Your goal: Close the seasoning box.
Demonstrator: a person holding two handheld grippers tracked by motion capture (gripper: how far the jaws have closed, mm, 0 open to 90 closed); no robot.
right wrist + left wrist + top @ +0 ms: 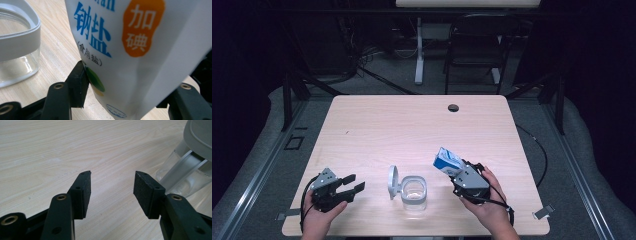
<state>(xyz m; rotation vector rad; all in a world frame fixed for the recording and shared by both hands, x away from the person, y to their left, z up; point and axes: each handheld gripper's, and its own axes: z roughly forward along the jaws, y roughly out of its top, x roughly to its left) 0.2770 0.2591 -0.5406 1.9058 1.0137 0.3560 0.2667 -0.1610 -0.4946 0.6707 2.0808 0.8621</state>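
Closest to the lens in the right gripper view, the right gripper (pixel 120 100) has its jaws clamped across the lower body of a salt carton (pixel 130 50), the left pad pressed flat against a printed face and the other jaw on the far side behind the white edge. In the high view the carton (pixel 448 161) is lifted off the surface (pixel 412 125) and tilted, its top leaning toward the glass jar (pixel 414 194) that stands just to its left near the front edge. I judge the carton to be light to moderate in weight, with loose contents that will shift as it tips, so the load will likely slide toward the spout end. Its thin, smooth board walls should dent under too hard a squeeze and could slip under too soft a one; a hold across the two broad faces, low on the body as now, looks the safest. It is white with blue characters, an orange patch bearing white characters, a small green and yellow mark lower down and a blue top. The jar looks rigid, heavier and breakable, clear with a pale grey collar (pixel 22 37), and its round hinged lid (pixel 392 182) stands open on the left side. The left gripper (pixel 351 184) hovers beside the jar with its jaws apart and nothing between them.
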